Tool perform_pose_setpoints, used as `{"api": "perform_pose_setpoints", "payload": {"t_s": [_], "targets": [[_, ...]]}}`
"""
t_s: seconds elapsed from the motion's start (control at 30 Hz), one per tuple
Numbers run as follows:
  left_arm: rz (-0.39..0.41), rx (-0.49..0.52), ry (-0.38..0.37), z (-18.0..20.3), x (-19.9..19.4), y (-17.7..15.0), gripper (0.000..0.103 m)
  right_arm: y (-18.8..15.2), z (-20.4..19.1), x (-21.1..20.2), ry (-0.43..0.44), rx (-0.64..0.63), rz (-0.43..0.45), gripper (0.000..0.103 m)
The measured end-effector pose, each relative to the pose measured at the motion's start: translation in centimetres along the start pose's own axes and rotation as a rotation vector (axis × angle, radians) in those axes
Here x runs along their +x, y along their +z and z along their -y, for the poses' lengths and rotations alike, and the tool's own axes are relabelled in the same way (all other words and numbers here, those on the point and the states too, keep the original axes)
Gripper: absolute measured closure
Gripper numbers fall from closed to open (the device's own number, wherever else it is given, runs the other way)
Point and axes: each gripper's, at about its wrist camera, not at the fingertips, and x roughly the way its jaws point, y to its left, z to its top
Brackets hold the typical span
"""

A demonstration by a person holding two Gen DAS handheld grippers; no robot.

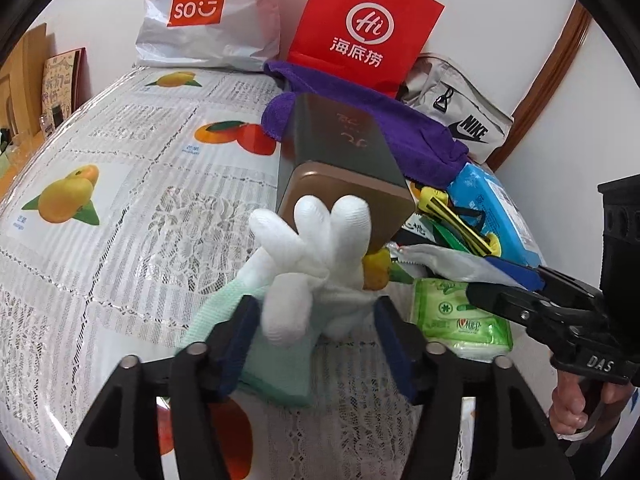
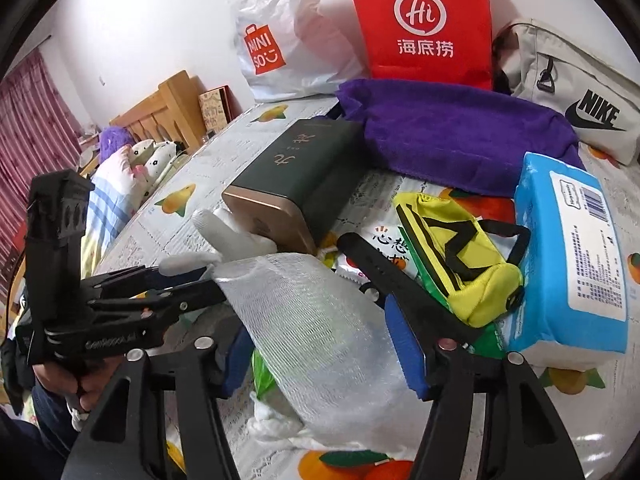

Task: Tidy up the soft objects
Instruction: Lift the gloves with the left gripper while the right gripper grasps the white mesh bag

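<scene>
A white glove (image 1: 316, 256) lies on a folded pale green cloth (image 1: 276, 376), its fingers against the gold end of a dark box (image 1: 340, 152). My left gripper (image 1: 314, 320) stands open around the glove, with both blue pads clear of it. In the right wrist view the left gripper (image 2: 208, 280) comes in from the left, and the glove (image 2: 228, 228) shows beyond its tips. My right gripper (image 2: 308, 304) is shut on a white mesh bag (image 2: 316, 320) that fills the gap between its pads. In the left wrist view the right gripper (image 1: 500, 280) holds the mesh bag (image 1: 448, 262) above a green tissue packet (image 1: 460, 320).
A purple towel (image 2: 452, 132), a yellow pouch (image 2: 456, 264) and a blue wipes pack (image 2: 572, 256) crowd the right side. A Miniso bag (image 1: 200, 12), a red paper bag (image 1: 360, 24) and a Nike bag (image 1: 460, 112) line the wall. Fruit-print tablecloth (image 1: 120, 160) spreads left.
</scene>
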Motion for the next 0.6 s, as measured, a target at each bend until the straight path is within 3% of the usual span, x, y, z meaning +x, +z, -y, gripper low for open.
{"api": "perform_pose_setpoints", "payload": {"t_s": [0.03, 0.13, 0.23, 0.37, 0.5, 0.6], "targets": [[0.002, 0.001, 0.002, 0.0, 0.1, 0.1, 0.038, 0.1, 0.0, 0.0, 0.005, 0.002, 0.003, 0.063], [0.013, 0.017, 0.024, 0.3, 0.7, 0.4, 0.035, 0.2, 0.2, 0.4, 0.009, -0.004, -0.010, 0.084], [0.032, 0.016, 0.064, 0.6, 1.3, 1.0, 0.035, 0.2, 0.2, 0.1, -0.008, -0.017, 0.004, 0.094], [0.051, 0.021, 0.134, 1.1, 2.1, 1.2, 0.037, -0.1, 0.2, -1.9, -0.019, -0.034, 0.062, 0.096], [0.052, 0.068, 0.221, 1.6, 2.4, 1.2, 0.063, -0.5, 1.0, -4.8, -0.052, -0.019, 0.118, 0.097], [0.040, 0.054, 0.179, 1.2, 2.2, 1.3, 0.080, -1.3, 2.1, -7.0, -0.068, 0.017, 0.155, 0.096]]}}
